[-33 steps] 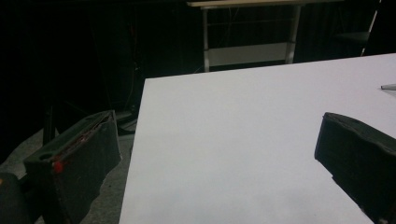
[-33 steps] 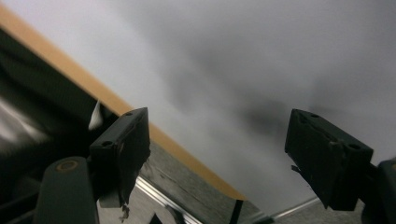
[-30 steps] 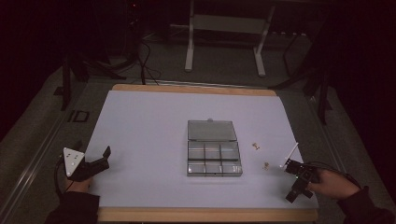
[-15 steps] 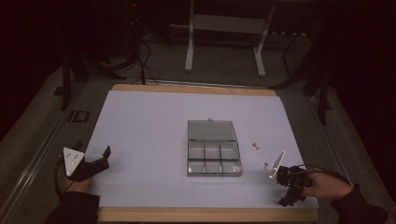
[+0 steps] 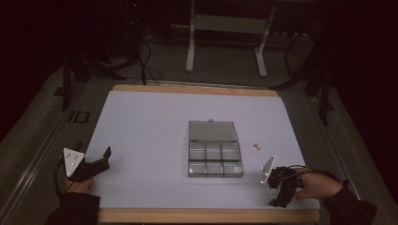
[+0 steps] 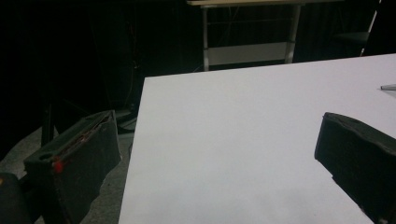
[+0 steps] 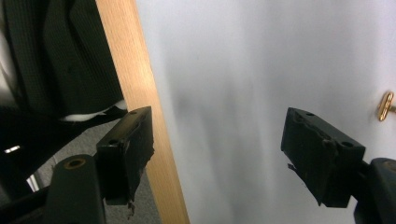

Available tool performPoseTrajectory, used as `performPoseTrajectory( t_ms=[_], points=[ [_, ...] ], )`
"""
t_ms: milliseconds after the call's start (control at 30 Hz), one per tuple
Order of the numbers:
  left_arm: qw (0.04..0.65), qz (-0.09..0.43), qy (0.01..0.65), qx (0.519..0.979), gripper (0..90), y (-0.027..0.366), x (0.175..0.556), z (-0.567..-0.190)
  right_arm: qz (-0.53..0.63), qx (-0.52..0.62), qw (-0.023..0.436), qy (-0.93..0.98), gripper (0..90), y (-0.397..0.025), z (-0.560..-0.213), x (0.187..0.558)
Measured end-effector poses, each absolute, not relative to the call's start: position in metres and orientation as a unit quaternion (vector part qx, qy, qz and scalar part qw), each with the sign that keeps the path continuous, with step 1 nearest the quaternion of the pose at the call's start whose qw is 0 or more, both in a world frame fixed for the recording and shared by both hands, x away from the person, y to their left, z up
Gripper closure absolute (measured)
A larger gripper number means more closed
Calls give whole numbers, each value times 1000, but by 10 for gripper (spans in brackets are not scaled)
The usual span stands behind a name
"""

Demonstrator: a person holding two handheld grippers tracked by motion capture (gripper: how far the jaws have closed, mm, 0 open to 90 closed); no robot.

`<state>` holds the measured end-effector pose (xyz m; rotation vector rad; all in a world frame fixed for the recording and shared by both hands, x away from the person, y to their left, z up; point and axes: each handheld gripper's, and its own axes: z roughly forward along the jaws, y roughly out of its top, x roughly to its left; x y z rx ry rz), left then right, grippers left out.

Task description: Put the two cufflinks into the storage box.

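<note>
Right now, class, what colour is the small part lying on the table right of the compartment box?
Gold or brass coloured small part, clearest in the right gripper view.

Dim room, grey carpet floor (image 5: 37, 126), white metal stand (image 5: 225, 28) at upper centre, black cables (image 5: 141, 65) upper left, white-topped wood-edged table (image 5: 141, 122).

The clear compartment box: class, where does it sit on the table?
In the high view, the clear compartment box lies open mid-table, slightly right, left of a small brass piece.
</note>
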<state>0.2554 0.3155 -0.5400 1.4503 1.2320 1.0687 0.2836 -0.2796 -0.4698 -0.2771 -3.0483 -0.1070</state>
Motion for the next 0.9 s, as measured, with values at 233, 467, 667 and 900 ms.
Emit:
performPoseTrajectory(
  t_ms=[233, 467, 667, 900],
  points=[
    [461, 435, 500, 590, 4, 316, 255, -540, -40, -79, 11, -996, 323, -272, -463, 291],
    [461, 434, 500, 591, 4, 316, 255, -540, -38, -91, -18, -995, 382, -271, -456, 306],
    [461, 435, 499, 592, 4, 315, 255, -540, -25, -120, -40, -992, 441, -273, -455, 318],
    [460, 435, 498, 592, 4, 315, 256, -540, -39, -129, -48, -990, 492, -276, -457, 333]
  ],
)
